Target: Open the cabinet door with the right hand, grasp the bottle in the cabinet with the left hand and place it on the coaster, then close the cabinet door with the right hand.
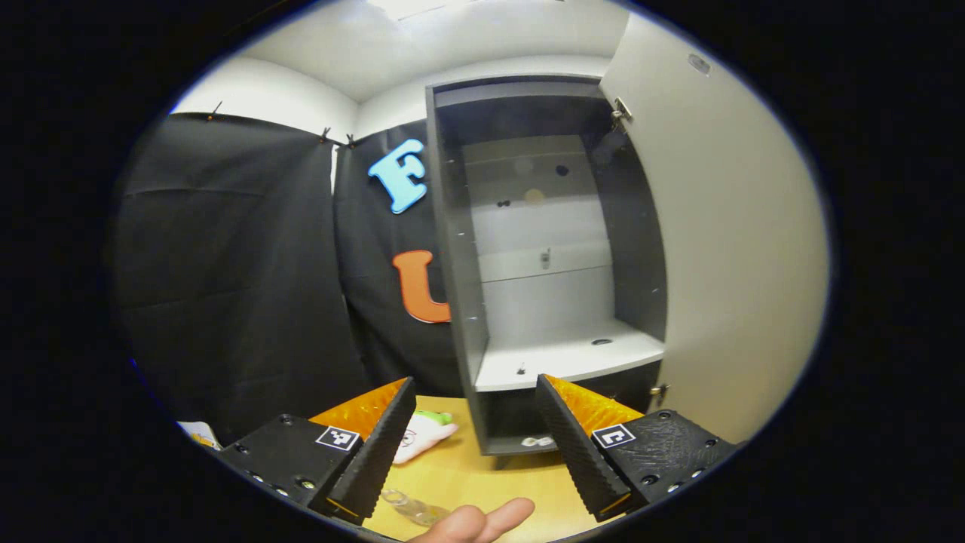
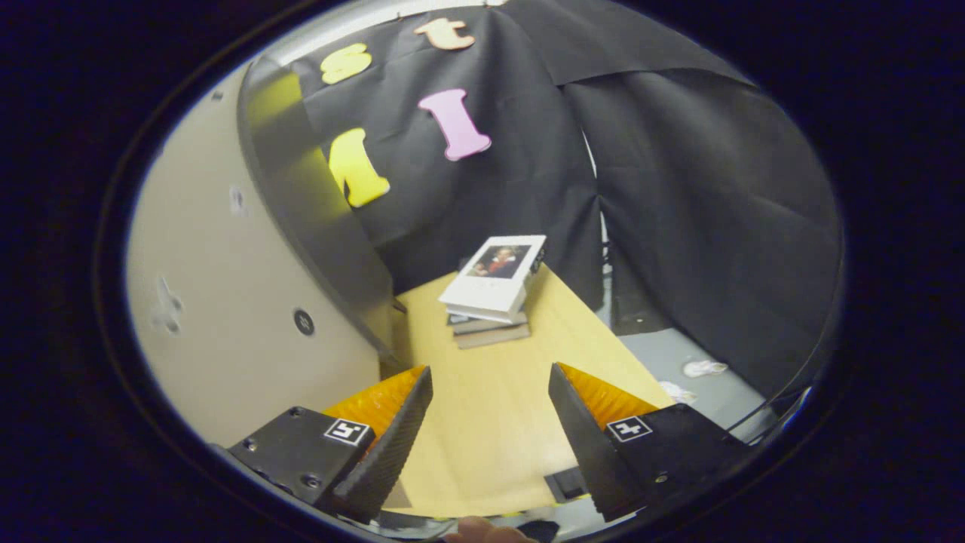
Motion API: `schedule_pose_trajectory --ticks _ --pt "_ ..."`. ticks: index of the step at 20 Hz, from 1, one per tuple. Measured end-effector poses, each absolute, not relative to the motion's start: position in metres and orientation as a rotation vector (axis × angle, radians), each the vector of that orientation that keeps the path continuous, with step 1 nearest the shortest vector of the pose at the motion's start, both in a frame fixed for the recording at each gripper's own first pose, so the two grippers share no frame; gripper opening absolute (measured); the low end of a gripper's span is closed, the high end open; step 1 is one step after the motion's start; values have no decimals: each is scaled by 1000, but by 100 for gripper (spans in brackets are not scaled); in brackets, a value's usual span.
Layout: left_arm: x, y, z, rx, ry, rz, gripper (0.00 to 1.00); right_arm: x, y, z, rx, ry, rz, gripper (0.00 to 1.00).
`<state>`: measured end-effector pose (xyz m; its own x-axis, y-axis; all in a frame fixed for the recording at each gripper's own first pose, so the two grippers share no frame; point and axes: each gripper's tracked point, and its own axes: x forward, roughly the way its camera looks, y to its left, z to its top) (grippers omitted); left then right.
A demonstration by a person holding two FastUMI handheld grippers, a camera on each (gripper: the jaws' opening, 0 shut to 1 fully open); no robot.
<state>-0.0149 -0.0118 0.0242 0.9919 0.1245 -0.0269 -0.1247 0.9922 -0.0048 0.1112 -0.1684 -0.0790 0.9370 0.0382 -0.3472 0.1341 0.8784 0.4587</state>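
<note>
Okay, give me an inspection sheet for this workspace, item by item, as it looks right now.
Surface: light wooden table, mostly bare.
Job's things: grey cabinet, shelf bare; its pale door swung open; clear plastic bottle lying on the table.
Clutter: stack of books; white soft toy.
Grippers: left gripper open; right gripper open; both hold nothing.
Cables: nothing seen.
Surroundings: black cloth wall; grey floor with white scraps.

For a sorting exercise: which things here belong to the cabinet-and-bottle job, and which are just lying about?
Belong to the job:
cabinet
cabinet door, swung open
left claw, open
right claw, open

Lying about:
stack of books
soft toy
table
</note>
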Motion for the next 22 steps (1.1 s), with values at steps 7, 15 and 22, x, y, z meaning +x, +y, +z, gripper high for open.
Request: schedule_pose_trajectory --ticks 7,15,22 --pt "-32 -38 38 4 37 168 96 82 -138 53 530 116 377 98" --pt "-24 -17 41 -11 -3 153 96 23 -52 101 321 -18 635 100" --pt "-16 16 32 15 -3 183 96 24 -37 96 483 23 653 96"
